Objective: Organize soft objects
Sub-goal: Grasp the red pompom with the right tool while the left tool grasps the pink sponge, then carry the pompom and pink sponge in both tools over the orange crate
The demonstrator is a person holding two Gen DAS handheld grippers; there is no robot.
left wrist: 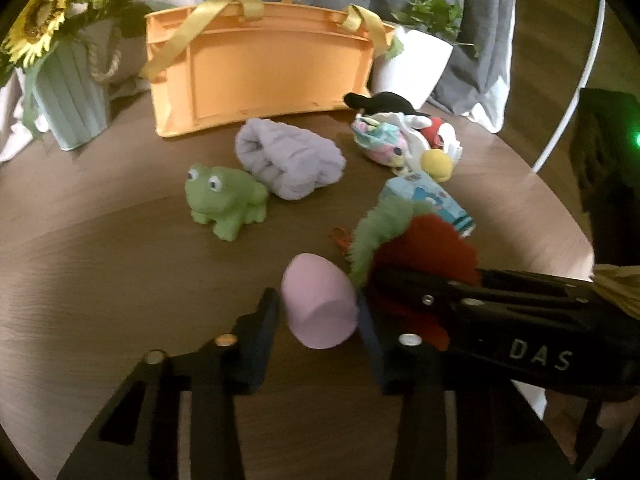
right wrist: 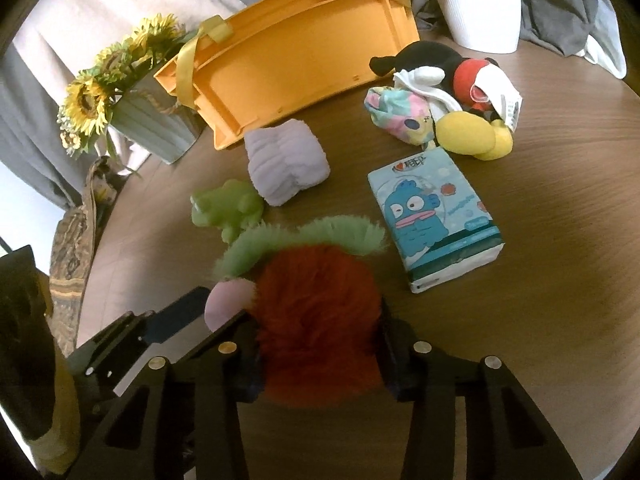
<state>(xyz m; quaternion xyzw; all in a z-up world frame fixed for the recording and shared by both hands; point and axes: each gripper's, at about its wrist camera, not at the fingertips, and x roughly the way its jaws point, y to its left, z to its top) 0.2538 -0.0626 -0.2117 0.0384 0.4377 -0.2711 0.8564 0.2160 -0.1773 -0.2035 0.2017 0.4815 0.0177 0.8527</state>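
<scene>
My left gripper (left wrist: 318,312) has its fingers on both sides of a pink egg-shaped sponge (left wrist: 318,306), touching it. My right gripper (right wrist: 318,344) is shut on a red furry plush with a green fringe (right wrist: 316,312), just right of the sponge (right wrist: 228,300); the plush also shows in the left wrist view (left wrist: 420,248). On the round wooden table (right wrist: 540,300) lie a green frog toy (left wrist: 224,200), a rolled lilac towel (left wrist: 290,158), a blue tissue pack (right wrist: 434,216) and a pile of plush toys (right wrist: 444,96). An orange bin (left wrist: 260,68) with yellow straps lies on its side at the back.
A grey-green pot of sunflowers (left wrist: 68,88) stands at the back left. A white pot with a green plant (left wrist: 416,60) stands at the back right. Grey cloth (left wrist: 472,20) hangs behind the table. A patterned bag (right wrist: 72,240) sits off the table's left edge.
</scene>
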